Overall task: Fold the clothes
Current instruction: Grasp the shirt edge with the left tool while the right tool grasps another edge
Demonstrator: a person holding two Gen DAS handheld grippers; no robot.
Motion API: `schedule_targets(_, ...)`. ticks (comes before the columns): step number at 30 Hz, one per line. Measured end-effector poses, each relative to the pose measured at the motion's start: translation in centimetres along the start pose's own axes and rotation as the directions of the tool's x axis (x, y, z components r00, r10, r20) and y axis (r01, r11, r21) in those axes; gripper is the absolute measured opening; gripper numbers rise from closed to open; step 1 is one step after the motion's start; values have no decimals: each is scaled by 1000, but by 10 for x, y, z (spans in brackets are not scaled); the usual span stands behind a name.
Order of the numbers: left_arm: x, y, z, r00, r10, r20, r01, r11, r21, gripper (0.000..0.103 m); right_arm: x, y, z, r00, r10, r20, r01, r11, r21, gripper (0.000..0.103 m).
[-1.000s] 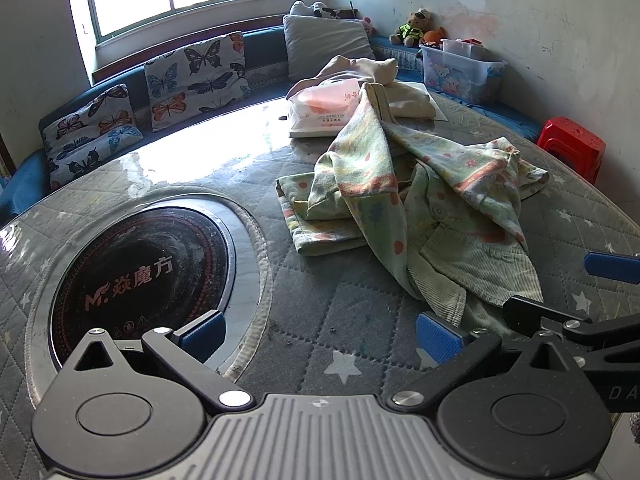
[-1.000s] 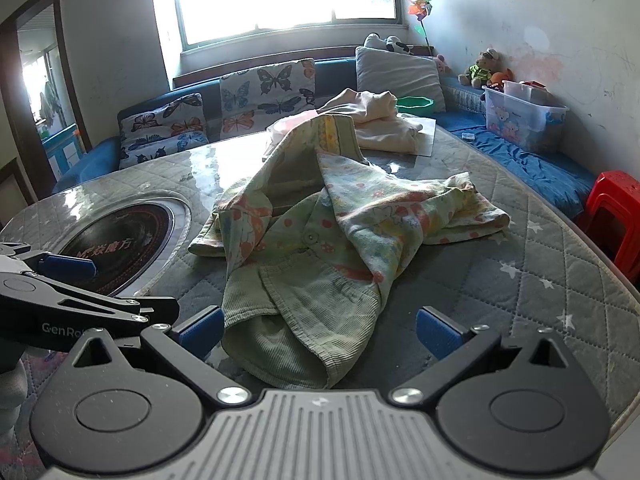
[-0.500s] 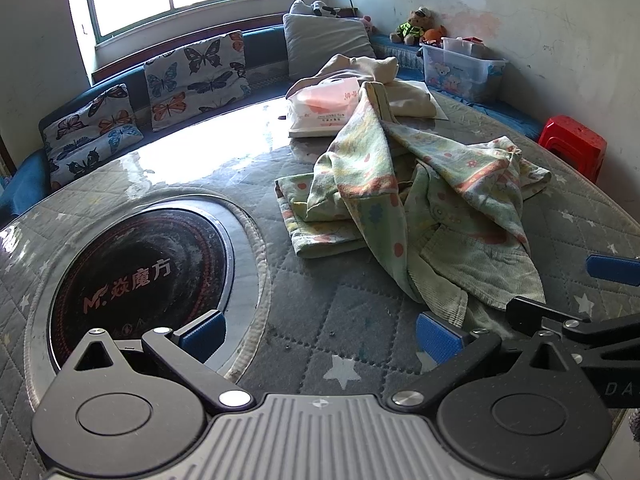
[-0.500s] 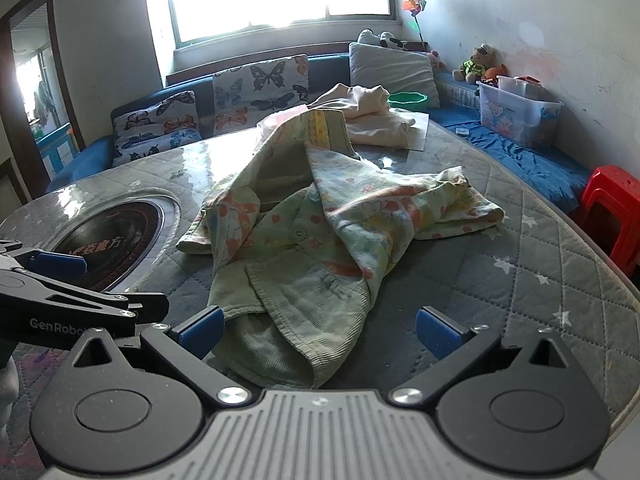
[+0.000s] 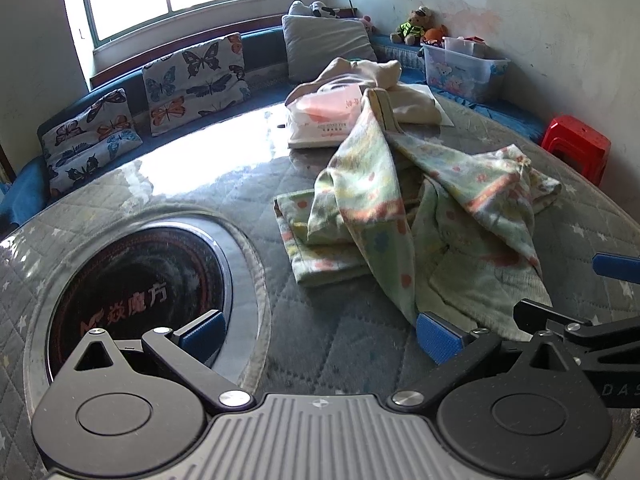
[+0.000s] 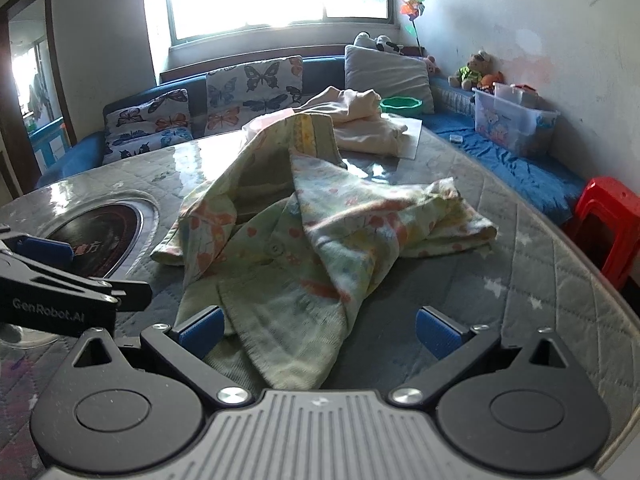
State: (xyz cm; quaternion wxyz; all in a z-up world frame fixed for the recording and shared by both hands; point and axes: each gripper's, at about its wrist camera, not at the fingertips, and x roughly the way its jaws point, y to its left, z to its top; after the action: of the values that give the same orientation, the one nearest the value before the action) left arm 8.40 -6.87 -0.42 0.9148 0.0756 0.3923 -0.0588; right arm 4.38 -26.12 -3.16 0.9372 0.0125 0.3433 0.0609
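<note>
A crumpled pale-green floral garment (image 5: 420, 216) lies heaped on the quilted grey table (image 5: 352, 340), partly over a folded floral piece (image 5: 308, 256). My left gripper (image 5: 318, 334) is open just left of the garment's near hem, its right pad (image 5: 436, 338) touching the cloth edge. In the right wrist view the same garment (image 6: 304, 240) fills the middle. My right gripper (image 6: 318, 330) is open, and the near hem lies between its fingers, closer to the left pad (image 6: 200, 328). Each gripper shows in the other's view: the right gripper (image 5: 580, 292), the left gripper (image 6: 92, 272).
A round black cooktop (image 5: 136, 296) is set into the table at the left. Behind the garment sit a white plastic pack (image 5: 324, 116) and a cream clothes pile (image 6: 360, 120). A red stool (image 6: 608, 220), a clear storage bin (image 6: 512, 120) and butterfly cushions (image 5: 192, 80) line the bench.
The right gripper has moved forward and lower, so the garment's hem now lies between its open fingers. The left gripper has edged slightly closer to the cloth. The garment itself has not moved.
</note>
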Motion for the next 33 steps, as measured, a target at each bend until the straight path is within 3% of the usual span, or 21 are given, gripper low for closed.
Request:
schedule_targets(7, 2, 2, 25, 1000, -3, 31, 3, 1000, -12, 103, 13, 0, 15, 1000, -19, 16, 20, 999, -49, 101)
schedule_targets(16, 16, -10, 66, 997, -30, 70, 29, 999, 16, 102, 34, 5, 34, 999, -44, 31, 48, 989, -138, 88)
schedule_targets(20, 33, -18, 82, 998, -49, 45, 47, 998, 30, 102, 44, 7, 40, 998, -46, 33, 51, 983, -177, 80)
schedule_targets(26, 61, -23, 94, 999, -28, -18, 28, 999, 37, 83, 57, 8, 40, 998, -66, 4, 65, 972, -224, 64)
schedule_targets(29, 70, -23, 94, 998, -32, -45, 34, 999, 41, 63, 62, 4, 38, 998, -68, -15, 63, 973, -223, 52)
schedule_targets(31, 75, -22, 93, 997, -50, -62, 52, 998, 32, 41, 64, 1, 38, 997, -70, -22, 63, 973, -221, 45)
schedule_targets(33, 75, -19, 92, 995, -73, -65, 74, 997, 19, 27, 63, -2, 37, 998, -61, -21, 55, 975, -215, 38)
